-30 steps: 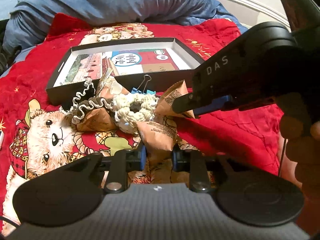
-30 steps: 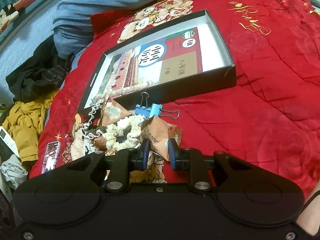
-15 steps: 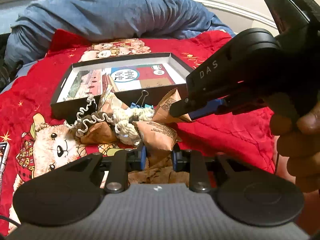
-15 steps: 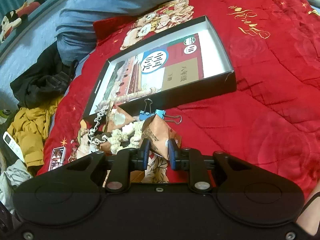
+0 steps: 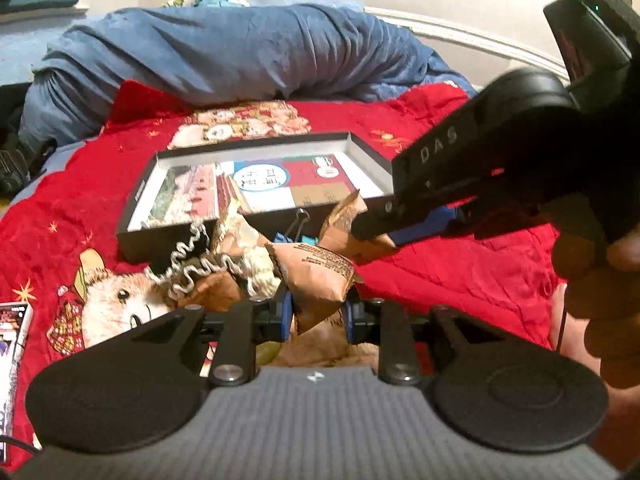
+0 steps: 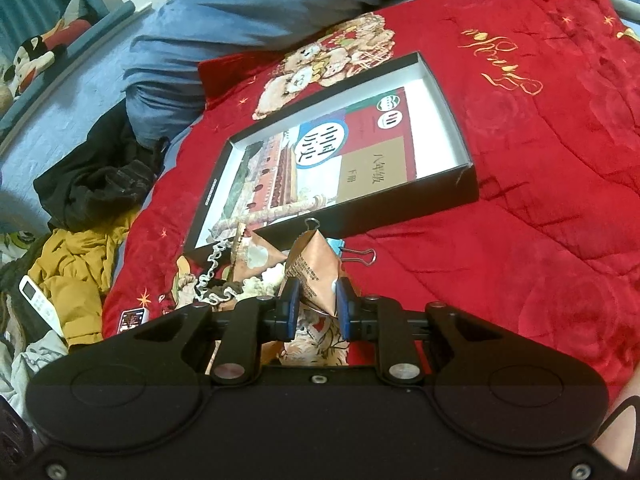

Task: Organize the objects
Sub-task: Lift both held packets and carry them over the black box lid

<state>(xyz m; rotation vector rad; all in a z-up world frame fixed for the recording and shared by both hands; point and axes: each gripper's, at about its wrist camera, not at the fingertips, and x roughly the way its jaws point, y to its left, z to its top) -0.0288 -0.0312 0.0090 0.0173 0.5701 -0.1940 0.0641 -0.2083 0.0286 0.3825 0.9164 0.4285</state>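
Each gripper clamps a brown snack packet at 12 o'clock: left gripper (image 5: 316,316) narrowly parted on one packet (image 5: 316,276), right gripper (image 6: 316,306) nearly closed on another (image 6: 314,276).

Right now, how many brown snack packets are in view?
4 snack packets: one in the left gripper, one in the right gripper, one against the black box, one under the hair ties. More may be buried.

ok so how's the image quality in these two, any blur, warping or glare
Left wrist view: fisheye bends the white bed rail, dim warm light, right gripper dark and soft-edged. Right wrist view: book title in the black box stays readable, edges curve, no strong glare.
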